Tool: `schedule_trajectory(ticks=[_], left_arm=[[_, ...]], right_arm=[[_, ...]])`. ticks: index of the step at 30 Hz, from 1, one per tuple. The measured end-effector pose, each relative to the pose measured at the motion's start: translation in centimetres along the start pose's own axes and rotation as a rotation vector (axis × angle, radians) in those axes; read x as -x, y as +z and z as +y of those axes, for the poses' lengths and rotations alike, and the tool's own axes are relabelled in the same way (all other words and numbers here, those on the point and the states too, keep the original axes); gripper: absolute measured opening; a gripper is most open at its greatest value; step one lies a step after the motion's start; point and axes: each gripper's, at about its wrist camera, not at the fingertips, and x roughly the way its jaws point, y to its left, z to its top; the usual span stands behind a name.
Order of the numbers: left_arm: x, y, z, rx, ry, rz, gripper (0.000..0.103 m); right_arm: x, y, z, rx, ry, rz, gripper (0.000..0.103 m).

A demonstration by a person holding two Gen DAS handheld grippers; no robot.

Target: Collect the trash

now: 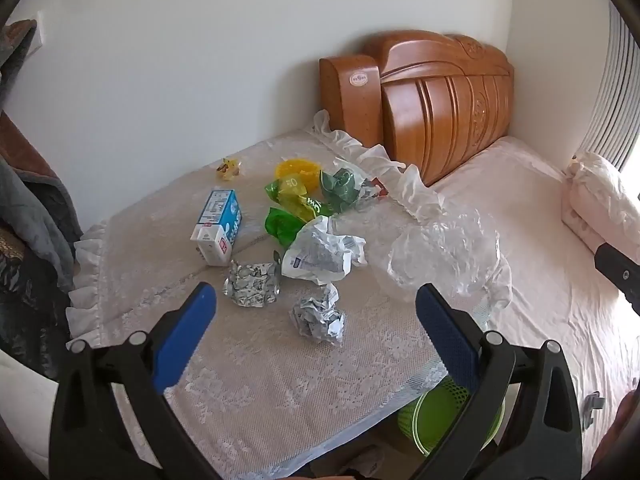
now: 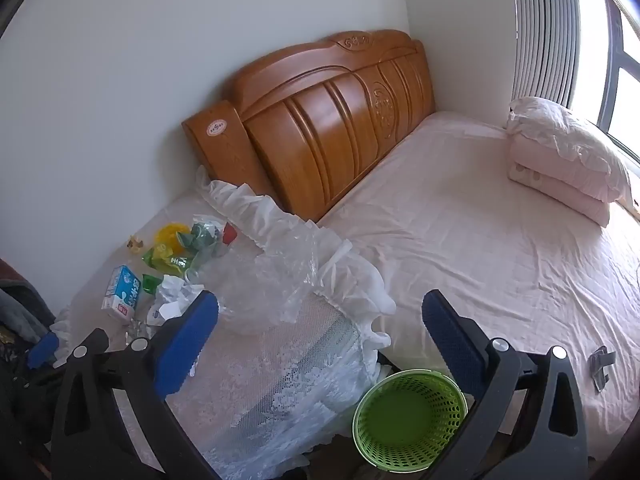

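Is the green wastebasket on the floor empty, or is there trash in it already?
Empty. The right wrist view looks straight into the green wastebasket and shows only its bare green bottom.

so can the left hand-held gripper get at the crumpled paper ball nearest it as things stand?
Probably yes. The left hand-held gripper is wide open and empty, and the crumpled paper ball lies in the open on the lace cloth, almost centred between the jaws. The foil wrapper sits apart, with nothing blocking the approach.

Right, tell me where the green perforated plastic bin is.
The green perforated plastic bin stands on the floor low in the right wrist view, between the lace-covered table and the pink bed.
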Motion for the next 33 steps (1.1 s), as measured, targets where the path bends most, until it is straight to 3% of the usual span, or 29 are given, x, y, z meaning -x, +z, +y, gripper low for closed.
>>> schedule_trajectory(ticks=[33], left_arm=[[-1.8, 0.1, -0.1, -0.018, -0.018, 0.037, 0.095]], right_arm=[[-1.8, 0.3, 0.5, 0.003, -0.009, 0.024, 0.101]])
